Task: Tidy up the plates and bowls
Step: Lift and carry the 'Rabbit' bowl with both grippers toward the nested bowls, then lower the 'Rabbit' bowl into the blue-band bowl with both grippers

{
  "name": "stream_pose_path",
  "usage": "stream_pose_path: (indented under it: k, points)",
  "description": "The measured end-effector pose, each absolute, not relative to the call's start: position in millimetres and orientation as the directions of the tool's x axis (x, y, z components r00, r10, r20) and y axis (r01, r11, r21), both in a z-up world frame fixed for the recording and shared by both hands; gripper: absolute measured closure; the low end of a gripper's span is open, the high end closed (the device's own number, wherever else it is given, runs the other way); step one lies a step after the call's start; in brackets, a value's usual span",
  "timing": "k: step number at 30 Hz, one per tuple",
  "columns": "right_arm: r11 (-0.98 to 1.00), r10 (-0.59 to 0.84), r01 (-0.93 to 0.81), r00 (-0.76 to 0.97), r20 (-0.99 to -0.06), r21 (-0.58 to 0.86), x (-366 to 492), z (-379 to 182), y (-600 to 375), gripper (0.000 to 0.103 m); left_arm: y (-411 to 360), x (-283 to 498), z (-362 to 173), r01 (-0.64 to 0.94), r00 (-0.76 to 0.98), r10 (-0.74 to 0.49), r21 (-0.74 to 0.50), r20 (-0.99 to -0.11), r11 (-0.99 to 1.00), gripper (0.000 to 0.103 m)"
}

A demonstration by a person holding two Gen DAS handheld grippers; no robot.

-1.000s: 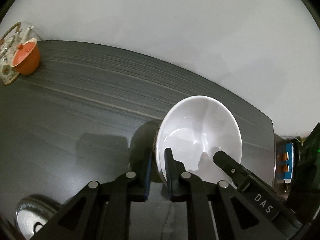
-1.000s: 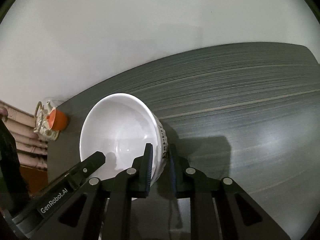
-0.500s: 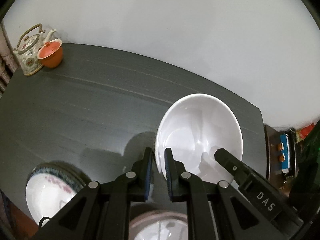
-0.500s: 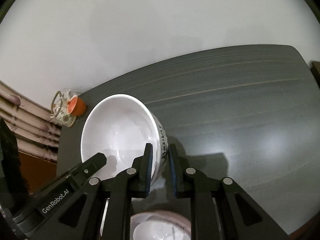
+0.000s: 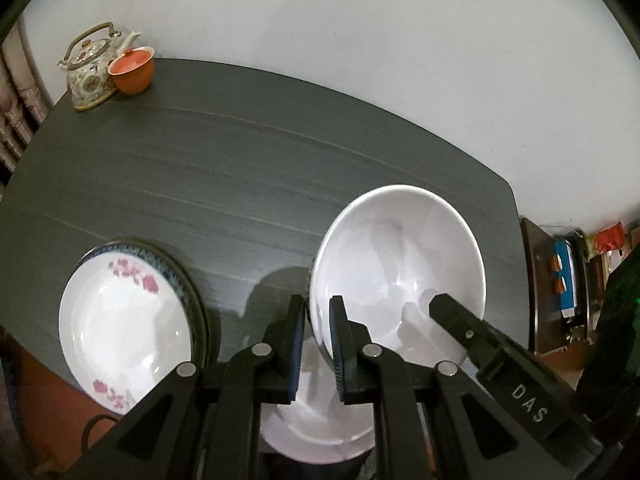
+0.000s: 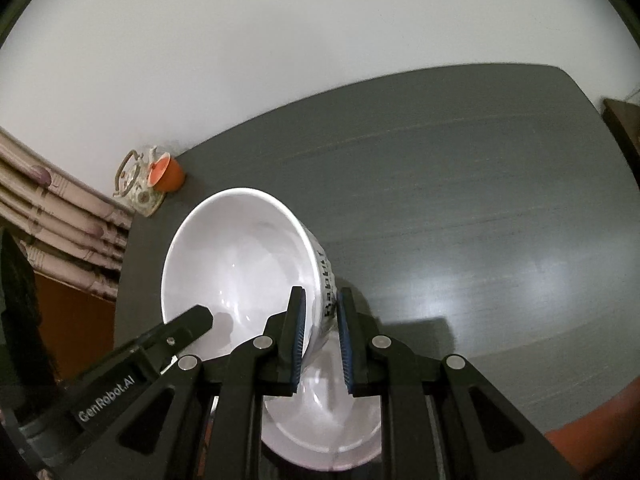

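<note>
At the far left corner of the dark table (image 5: 240, 168) stood a patterned teapot (image 5: 90, 68) with an orange cup (image 5: 132, 70) touching its side. Nearer, by the left front edge, lay a white plate (image 5: 124, 320) with pink flowers, resting on a dark-rimmed plate beneath it. To its right, the left gripper (image 5: 316, 340) was clenched on the left rim of a white bowl (image 5: 400, 268), 1 finger outside the wall and 1 inside. The bowl hung tilted above the table, over a second white dish (image 5: 320, 428) just below the fingers. On the bowl's right side, the right gripper (image 6: 322, 340) pinched the opposite rim in the same way, black lettering on the outer wall showing between its pads. So 2 grippers held 1 bowl, each appearing in the other's view.
</note>
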State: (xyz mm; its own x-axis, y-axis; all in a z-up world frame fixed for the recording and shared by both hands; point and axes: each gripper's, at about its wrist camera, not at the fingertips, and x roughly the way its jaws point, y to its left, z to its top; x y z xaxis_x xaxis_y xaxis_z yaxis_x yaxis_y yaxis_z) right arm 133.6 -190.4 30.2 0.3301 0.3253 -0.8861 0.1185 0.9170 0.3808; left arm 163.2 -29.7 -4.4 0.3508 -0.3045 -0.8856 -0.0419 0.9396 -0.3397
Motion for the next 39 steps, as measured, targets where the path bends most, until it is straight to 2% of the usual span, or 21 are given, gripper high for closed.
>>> stream_pose_path:
  k: [17,39]
  points:
    - [0.922,0.325,0.124,0.264,-0.908,0.366,78.9,5.5,-187.5,0.085,-29.6,107.4,-30.3,-0.026,0.282,-0.321,-0.342,-0.904,0.939,0.09]
    - [0.928,0.317,0.134,0.208,-0.925,0.348,70.1,-17.7,-190.5,0.082,-44.4,104.5,-66.3,-0.035,0.21,-0.276,-0.289,-0.938,0.957,0.09]
